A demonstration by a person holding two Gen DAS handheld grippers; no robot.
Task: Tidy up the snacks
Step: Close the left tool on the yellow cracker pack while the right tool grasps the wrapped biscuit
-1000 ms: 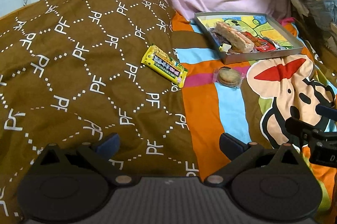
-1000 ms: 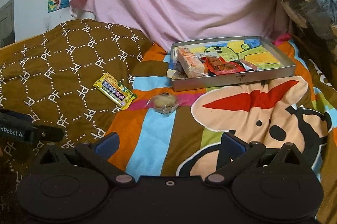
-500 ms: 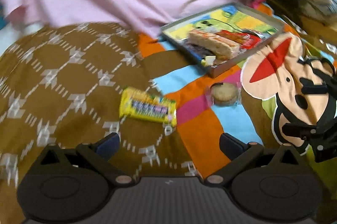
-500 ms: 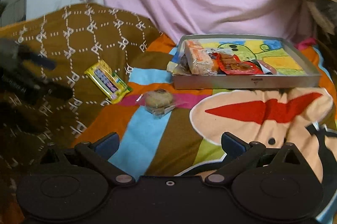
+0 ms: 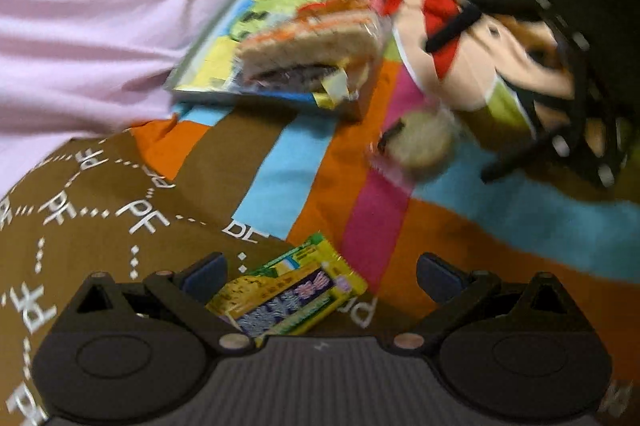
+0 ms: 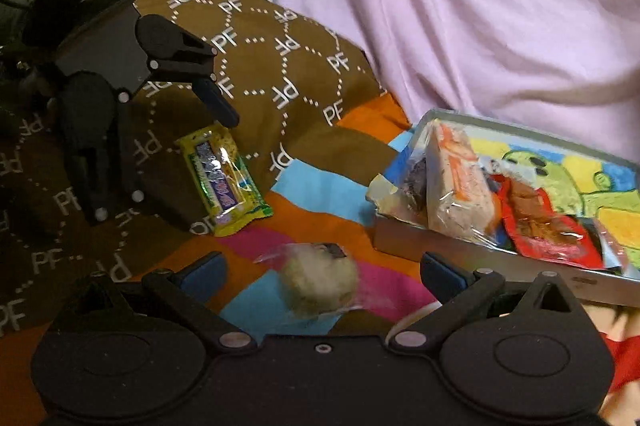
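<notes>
The yellow snack bar (image 5: 290, 292) lies flat on the brown quilt (image 5: 92, 209) between the spread fingers of the empty left gripper (image 5: 320, 272), whose pads could skid over the slick wrapper, while the likewise unclenched right gripper (image 6: 322, 270) frames the wrapped cookie (image 6: 320, 284) near the tray (image 6: 440, 246).

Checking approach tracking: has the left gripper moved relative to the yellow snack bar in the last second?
Yes. The left gripper has closed in on the yellow snack bar, which now lies between its open fingers on the brown quilt.
</notes>
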